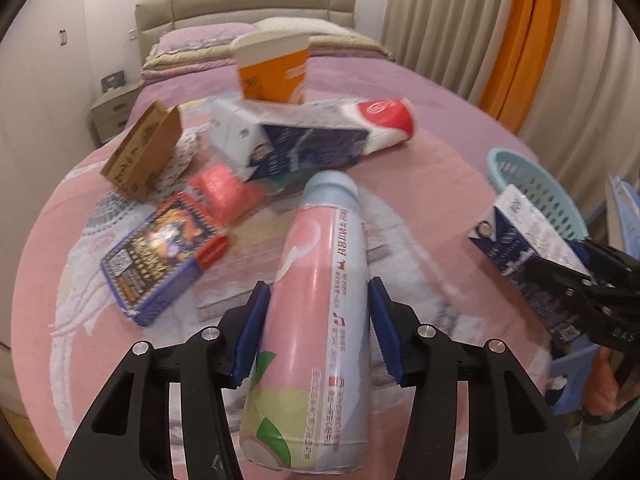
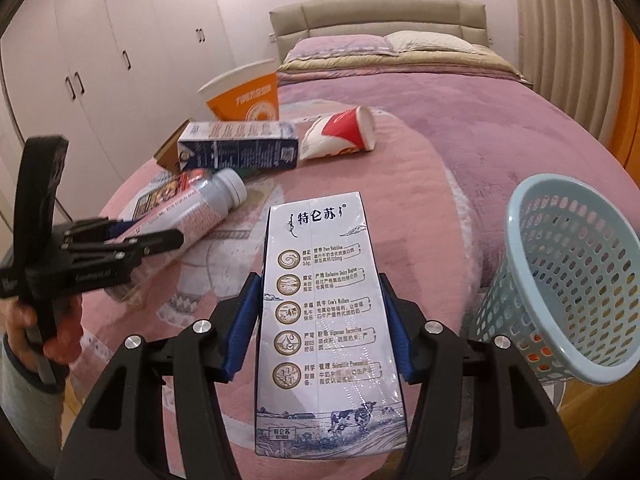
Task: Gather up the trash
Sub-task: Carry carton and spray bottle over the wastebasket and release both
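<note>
My left gripper (image 1: 316, 304) is shut on a pink and pale blue bottle (image 1: 316, 304), held above the pink blanket; it shows at the left of the right wrist view (image 2: 192, 208). My right gripper (image 2: 320, 308) is shut on a white and blue milk carton (image 2: 324, 320), also seen at the right of the left wrist view (image 1: 520, 236). A pale blue mesh basket (image 2: 576, 280) stands just right of the carton, beyond the bed's edge, and shows behind the carton in the left wrist view (image 1: 536, 188).
More trash lies on the bed: a second milk carton (image 1: 288, 140), a crushed red and white cup (image 1: 380, 120), an orange cup (image 1: 272, 68), a brown paper box (image 1: 144, 152), a red pack (image 1: 224, 192) and a dark blue box (image 1: 160, 256). White wardrobes (image 2: 100, 60) stand left.
</note>
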The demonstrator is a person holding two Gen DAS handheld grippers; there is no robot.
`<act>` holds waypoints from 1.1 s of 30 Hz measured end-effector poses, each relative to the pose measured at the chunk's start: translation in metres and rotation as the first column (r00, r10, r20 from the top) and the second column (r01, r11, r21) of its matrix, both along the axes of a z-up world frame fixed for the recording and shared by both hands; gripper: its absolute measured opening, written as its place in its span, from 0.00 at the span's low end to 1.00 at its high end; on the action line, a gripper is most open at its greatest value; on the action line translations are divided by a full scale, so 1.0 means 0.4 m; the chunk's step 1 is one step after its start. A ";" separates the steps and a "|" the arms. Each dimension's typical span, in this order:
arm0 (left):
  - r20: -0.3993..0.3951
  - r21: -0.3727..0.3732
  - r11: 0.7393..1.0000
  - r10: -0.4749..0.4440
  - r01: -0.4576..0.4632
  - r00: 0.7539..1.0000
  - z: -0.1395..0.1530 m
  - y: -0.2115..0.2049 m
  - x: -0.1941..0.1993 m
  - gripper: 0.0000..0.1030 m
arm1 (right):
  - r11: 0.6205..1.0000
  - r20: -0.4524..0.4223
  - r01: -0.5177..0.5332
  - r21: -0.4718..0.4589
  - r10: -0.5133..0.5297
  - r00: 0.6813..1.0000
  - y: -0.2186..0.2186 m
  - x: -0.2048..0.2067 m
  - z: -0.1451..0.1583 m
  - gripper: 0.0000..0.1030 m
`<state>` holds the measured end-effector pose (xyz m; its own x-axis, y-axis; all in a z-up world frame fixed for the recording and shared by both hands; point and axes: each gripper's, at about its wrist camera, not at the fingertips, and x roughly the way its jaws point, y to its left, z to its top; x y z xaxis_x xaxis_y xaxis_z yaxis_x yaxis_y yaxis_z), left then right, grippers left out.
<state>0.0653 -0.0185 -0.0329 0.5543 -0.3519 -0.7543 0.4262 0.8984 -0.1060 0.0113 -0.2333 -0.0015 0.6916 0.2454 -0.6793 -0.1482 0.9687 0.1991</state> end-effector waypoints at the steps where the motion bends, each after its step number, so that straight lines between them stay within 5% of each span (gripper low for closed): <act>1: 0.000 -0.017 1.000 -0.008 0.008 1.000 0.005 -0.006 -0.004 0.46 | 1.000 0.008 0.007 0.006 -0.007 1.000 -0.010 -0.004 0.008 0.52; 18: 0.105 -0.162 0.968 -0.179 0.194 0.978 0.145 -0.235 -0.007 0.45 | 0.976 0.140 0.218 0.022 -0.219 0.966 -0.212 -0.065 0.116 0.52; 25: 0.142 -0.167 0.936 -0.289 0.311 0.947 0.185 -0.432 0.010 0.45 | 0.899 0.155 0.436 0.042 -0.437 0.886 -0.386 -0.084 0.145 0.52; 33: 0.092 -0.168 0.895 -0.404 0.414 0.910 0.153 -0.656 0.043 0.45 | 0.781 0.015 0.621 0.070 -0.623 0.782 -0.563 -0.048 0.074 0.52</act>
